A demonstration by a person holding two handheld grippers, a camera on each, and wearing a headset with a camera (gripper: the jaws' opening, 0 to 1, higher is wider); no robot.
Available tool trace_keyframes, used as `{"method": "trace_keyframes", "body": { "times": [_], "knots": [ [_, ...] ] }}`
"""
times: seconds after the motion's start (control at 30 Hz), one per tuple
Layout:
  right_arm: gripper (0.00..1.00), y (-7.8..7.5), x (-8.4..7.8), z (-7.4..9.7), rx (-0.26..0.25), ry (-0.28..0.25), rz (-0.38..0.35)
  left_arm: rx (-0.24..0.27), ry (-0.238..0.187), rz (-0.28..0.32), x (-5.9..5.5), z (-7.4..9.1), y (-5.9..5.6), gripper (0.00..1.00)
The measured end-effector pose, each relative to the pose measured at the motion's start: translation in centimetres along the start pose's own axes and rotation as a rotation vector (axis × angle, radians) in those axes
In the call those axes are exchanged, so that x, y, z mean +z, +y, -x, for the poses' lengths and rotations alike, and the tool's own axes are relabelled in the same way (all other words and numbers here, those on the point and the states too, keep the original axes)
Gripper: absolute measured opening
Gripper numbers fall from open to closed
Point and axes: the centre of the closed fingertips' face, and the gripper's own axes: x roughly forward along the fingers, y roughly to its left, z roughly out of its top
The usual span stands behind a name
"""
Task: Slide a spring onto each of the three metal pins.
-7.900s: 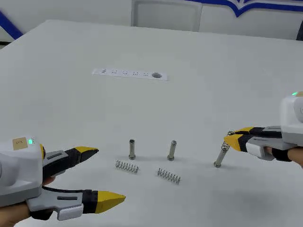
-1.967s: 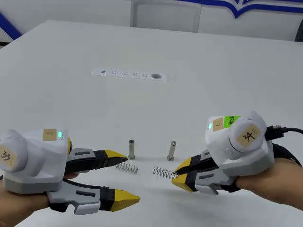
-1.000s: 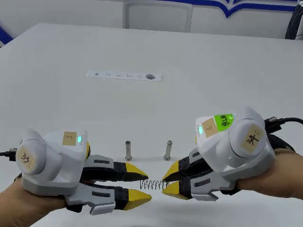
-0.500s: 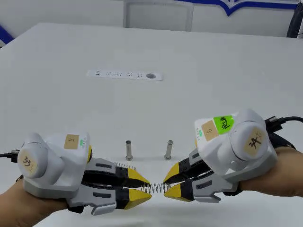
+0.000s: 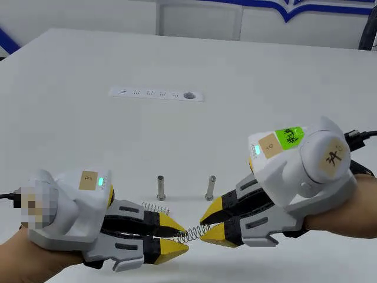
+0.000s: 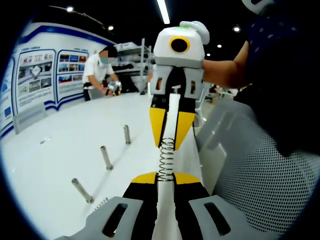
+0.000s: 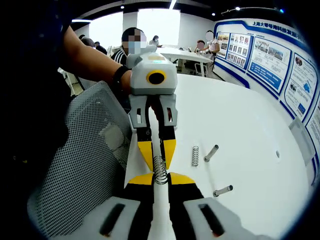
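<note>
A small coil spring (image 5: 189, 233) hangs in the air between my two grippers, one end in each. The left gripper (image 5: 184, 238) is shut on its left end, and the right gripper (image 5: 202, 229) is shut on its right end. In the left gripper view the spring (image 6: 165, 159) runs from my own jaws to the right gripper (image 6: 169, 141) opposite. Two bare metal pins (image 5: 161, 187) (image 5: 210, 187) stand just behind. A third pin wearing a spring (image 6: 127, 134) stands further along the row. Another spring (image 5: 155, 207) lies on the table by the left pin.
A white power strip (image 5: 156, 94) lies further back on the white table (image 5: 265, 88). A mesh chair back (image 7: 85, 150) stands behind the left gripper. People are at other tables in the distance.
The right gripper lifted the right-hand spring off the table and brought it left. The left gripper's jaws narrowed onto the spring's free end. The right gripper has risen a little.
</note>
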Motion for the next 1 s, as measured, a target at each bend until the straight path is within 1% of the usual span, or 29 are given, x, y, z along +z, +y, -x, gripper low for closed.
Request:
{"method": "trace_keyframes", "body": {
  "times": [0.17, 0.3, 0.37, 0.5, 0.6, 0.77, 0.9, 1.0],
  "knots": [
    [0.11, 0.1, 1.0, 0.3, -0.005, -0.01, 0.007, -0.002, -0.003, -0.012, 0.3, -0.1, 0.0, 0.11],
    [0.11, 0.2, 1.3, 0.4, -0.006, 0.002, 0.009, -0.005, -0.004, -0.024, 0.5, -0.2, -0.1, 0.11],
    [0.11, 0.3, 1.1, 0.3, 0.002, 0.015, -0.003, -0.008, -0.001, -0.032, 0.5, -0.2, -0.2, 0.1],
    [0.11, 0.4, 0.7, 0.1, 0.012, 0.024, -0.026, -0.007, 0.001, -0.035, 0.3, -0.3, -0.4, 0.1],
    [0.12, 0.3, 0.5, 0.0, 0.016, 0.015, -0.04, -0.006, -0.007, -0.025, 0.2, -0.3, -0.3, 0.1],
    [0.12, 0.1, 0.3, -0.2, 0.021, 0.01, -0.056, -0.001, -0.033, -0.019, 0.9, -0.3, -0.1, 0.1],
    [0.12, 0.1, 0.4, -0.2, 0.021, -0.002, -0.063, 0.002, -0.04, -0.021, 1.3, -0.3, -0.1, 0.1],
    [0.12, 0.1, 0.5, -0.2, 0.025, -0.011, -0.072, 0.003, -0.042, -0.021, 1.3, -0.4, -0.1, 0.1]
  ]
}}
